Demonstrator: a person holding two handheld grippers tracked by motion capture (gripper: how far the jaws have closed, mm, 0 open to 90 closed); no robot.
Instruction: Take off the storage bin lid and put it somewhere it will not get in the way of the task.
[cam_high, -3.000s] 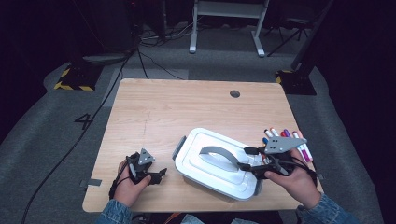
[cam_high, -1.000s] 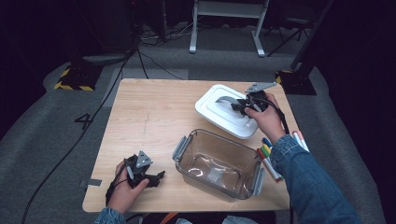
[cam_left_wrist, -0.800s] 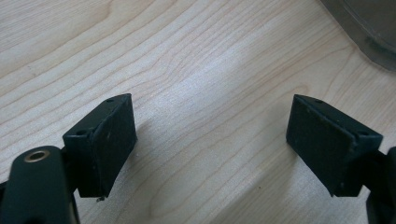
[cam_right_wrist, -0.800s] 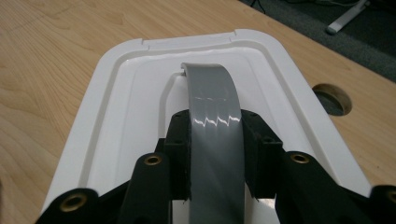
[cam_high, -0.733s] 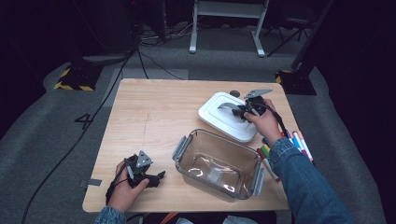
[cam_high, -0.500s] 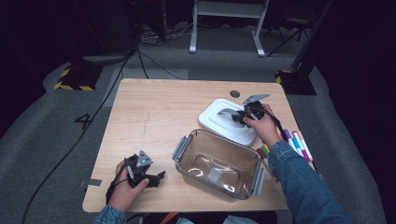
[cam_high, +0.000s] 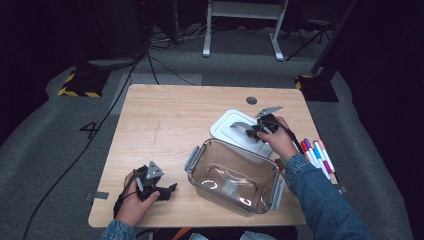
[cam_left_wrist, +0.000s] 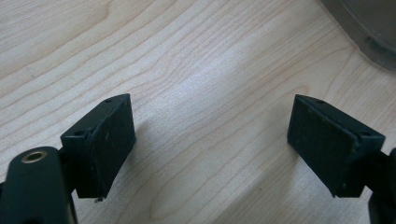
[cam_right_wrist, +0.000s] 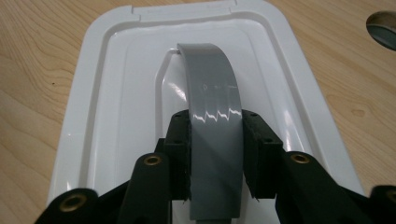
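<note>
1. The clear container (cam_high: 234, 176) stands uncovered at the table's (cam_high: 165, 125) near edge.
2. The white lid (cam_high: 239, 134), lifted off it earlier, now lies behind it.
3. The right gripper (cam_high: 256, 131) clamps the lid's grey handle (cam_right_wrist: 212, 116).
4. The left gripper (cam_high: 159, 191) rests, its jaws wide apart and having just been opening with nothing between them.

A: What do both arms wear?
B: Blue denim sleeves (cam_high: 320, 197).
A: And each tool?
B: Left tool (cam_high: 170, 189): black body, grey three-cornered plate, black cable. Right tool (cam_right_wrist: 215, 156): black square pads, brass-coloured rivets along the arms.
</note>
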